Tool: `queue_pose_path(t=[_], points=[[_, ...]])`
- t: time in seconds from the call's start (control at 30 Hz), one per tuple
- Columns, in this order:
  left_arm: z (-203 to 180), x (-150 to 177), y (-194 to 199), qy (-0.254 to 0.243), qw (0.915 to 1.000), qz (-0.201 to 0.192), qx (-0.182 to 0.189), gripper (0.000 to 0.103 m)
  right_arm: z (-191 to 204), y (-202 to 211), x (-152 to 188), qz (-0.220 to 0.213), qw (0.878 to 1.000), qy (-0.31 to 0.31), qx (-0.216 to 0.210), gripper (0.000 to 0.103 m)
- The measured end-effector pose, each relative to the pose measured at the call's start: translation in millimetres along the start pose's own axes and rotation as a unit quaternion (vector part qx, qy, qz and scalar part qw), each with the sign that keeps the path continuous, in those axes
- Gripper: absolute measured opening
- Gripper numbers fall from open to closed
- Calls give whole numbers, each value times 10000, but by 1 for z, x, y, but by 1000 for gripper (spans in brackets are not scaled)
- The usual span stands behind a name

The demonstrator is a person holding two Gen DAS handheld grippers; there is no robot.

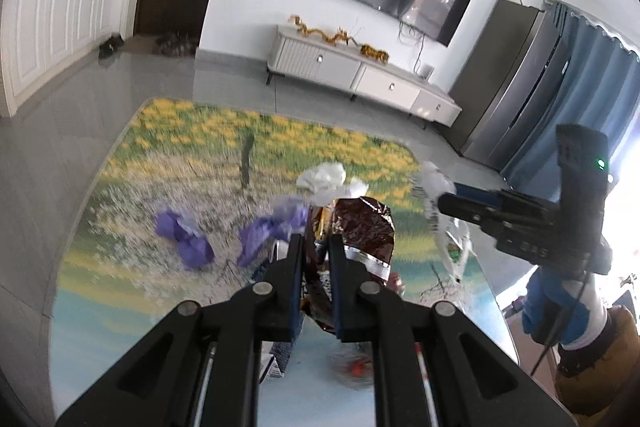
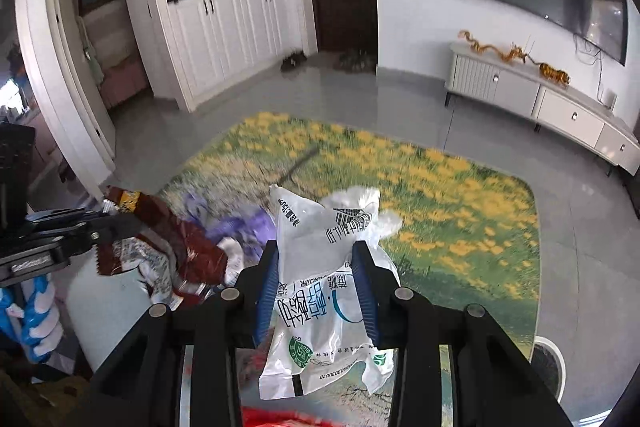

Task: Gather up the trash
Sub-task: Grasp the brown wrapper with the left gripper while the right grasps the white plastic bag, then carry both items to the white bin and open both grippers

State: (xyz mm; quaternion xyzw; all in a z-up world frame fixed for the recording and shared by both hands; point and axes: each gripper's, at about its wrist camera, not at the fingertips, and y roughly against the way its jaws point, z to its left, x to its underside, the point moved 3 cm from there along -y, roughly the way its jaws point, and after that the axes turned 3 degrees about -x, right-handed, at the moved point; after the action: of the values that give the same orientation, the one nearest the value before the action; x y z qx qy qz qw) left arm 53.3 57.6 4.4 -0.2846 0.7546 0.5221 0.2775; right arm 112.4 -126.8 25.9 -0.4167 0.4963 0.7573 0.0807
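While purple crumpled wrappers point(image 1: 184, 239) and a white tissue wad point(image 1: 322, 179) lie uncollected on the flower-print rug point(image 1: 160, 131), halfway through at best. Left tool point(image 1: 316, 247) pinching a glossy brown foil snack wrapper point(image 1: 364, 227), creased, serrated edge. Right tool point(image 2: 316, 259) clamping a thin, crinkled white plastic bag point(image 2: 316, 227) with printed text. Both lifted above the rug.
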Motion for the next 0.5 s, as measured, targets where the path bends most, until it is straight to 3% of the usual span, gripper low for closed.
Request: queue_pose_path(t=[0.23,0.5], points=[[-12,-19,25,-114,9994,-324,-26,11,5,56,-8,-613,9981,-37,-3,34],[-54,-34,26,-346,9988,-289,190,11,-21,106,4,-1089,9936,-256,164,34]])
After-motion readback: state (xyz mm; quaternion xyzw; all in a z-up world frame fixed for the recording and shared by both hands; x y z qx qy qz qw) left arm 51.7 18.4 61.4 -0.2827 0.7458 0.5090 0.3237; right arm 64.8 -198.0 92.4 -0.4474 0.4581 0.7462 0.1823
